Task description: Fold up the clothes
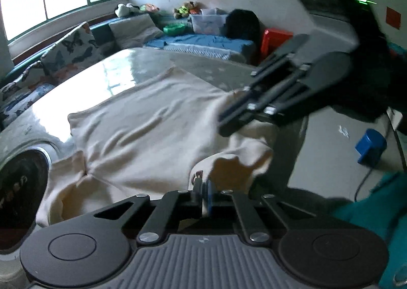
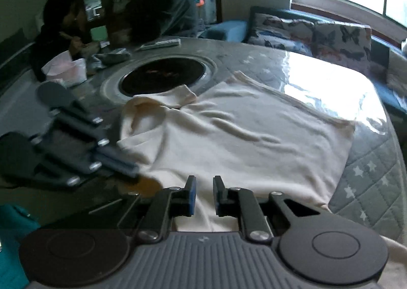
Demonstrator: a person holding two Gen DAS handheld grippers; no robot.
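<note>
A cream shirt (image 1: 142, 131) lies spread on the round grey table (image 1: 142, 59), wrinkled, one sleeve near the dark centre plate. My left gripper (image 1: 203, 196) is shut on the shirt's near edge by the collar label. My right gripper (image 2: 204, 196) is open, its jaws apart just above the shirt's (image 2: 229, 131) near edge. In the left wrist view the right gripper (image 1: 229, 121) hovers over the shirt's right corner. In the right wrist view the left gripper (image 2: 127, 169) sits at the shirt's left edge.
A dark round hotplate (image 2: 162, 75) is set in the table middle, next to the sleeve. Two people (image 2: 152, 3) sit at the far side with a tissue pack (image 2: 66, 70) and bowls. Butterfly cushions (image 2: 330, 34) line the bench under the window. A blue object (image 1: 370, 146) lies on the floor.
</note>
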